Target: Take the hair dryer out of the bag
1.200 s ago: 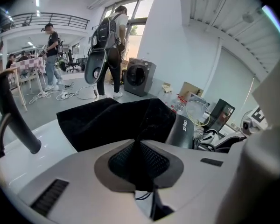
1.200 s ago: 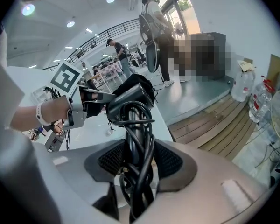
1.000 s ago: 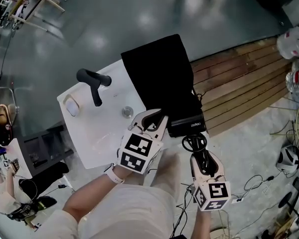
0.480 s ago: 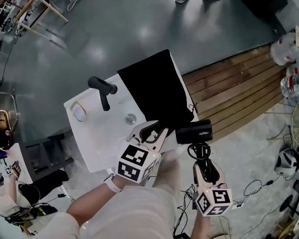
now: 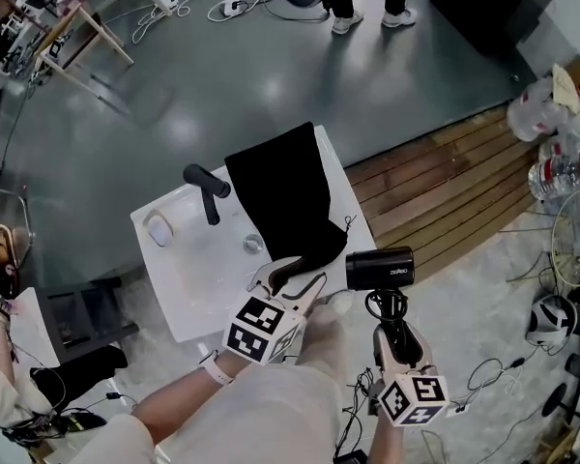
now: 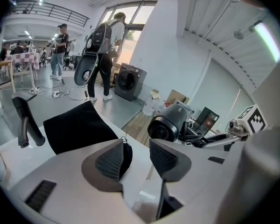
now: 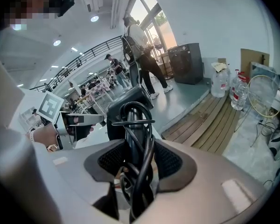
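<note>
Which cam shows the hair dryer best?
Head view: the whole hair dryer shows, clear of the bag, its handle in the right gripper. Left gripper view shows mainly its barrel end-on. Right gripper view shows mostly the handle and wound cord between the jaws.

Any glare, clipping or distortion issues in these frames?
Head view: strong fisheye with dark corners, lamp glare on the floor, the bag a detail-less black. Left gripper view: window blown out, hair dryer sharp. Right gripper view: window overexposed, mosaic patch top left.
</note>
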{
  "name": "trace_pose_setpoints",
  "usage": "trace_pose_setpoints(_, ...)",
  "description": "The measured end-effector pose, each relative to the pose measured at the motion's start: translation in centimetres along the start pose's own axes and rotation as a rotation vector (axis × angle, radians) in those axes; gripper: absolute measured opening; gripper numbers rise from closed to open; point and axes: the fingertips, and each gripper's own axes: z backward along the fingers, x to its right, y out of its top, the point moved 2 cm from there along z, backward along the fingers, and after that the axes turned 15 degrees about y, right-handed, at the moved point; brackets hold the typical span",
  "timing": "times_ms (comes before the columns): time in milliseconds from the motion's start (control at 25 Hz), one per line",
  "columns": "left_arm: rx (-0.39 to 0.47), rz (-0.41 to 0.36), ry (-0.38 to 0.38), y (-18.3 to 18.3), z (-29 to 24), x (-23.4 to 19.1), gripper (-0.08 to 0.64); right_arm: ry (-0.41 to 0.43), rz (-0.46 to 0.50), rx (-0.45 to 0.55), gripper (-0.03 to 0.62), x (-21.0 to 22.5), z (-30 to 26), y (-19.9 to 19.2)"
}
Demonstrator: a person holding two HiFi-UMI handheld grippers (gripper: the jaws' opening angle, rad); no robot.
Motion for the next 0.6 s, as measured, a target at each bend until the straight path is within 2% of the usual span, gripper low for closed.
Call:
trace_pose_setpoints(160, 0.029, 0.008, 0.007, 0.8, 1.6, 0.5, 0.164, -0.001, -0.001, 0.037, 0.207, -0.7, 1.0, 1.0)
trace_pose_setpoints(360, 0.095, 0.007, 0.043, 2.4, 4.0, 0.3, 0.05, 0.0, 0.008, 0.089, 0.207, -1.8, 1.8, 2.9)
trace_pose_setpoints(600, 0.142, 0.029, 0.051, 3.4, 7.0, -0.3, 0.009, 0.018, 0.017, 0.15, 0.207, -4.0, 2.0, 5.1)
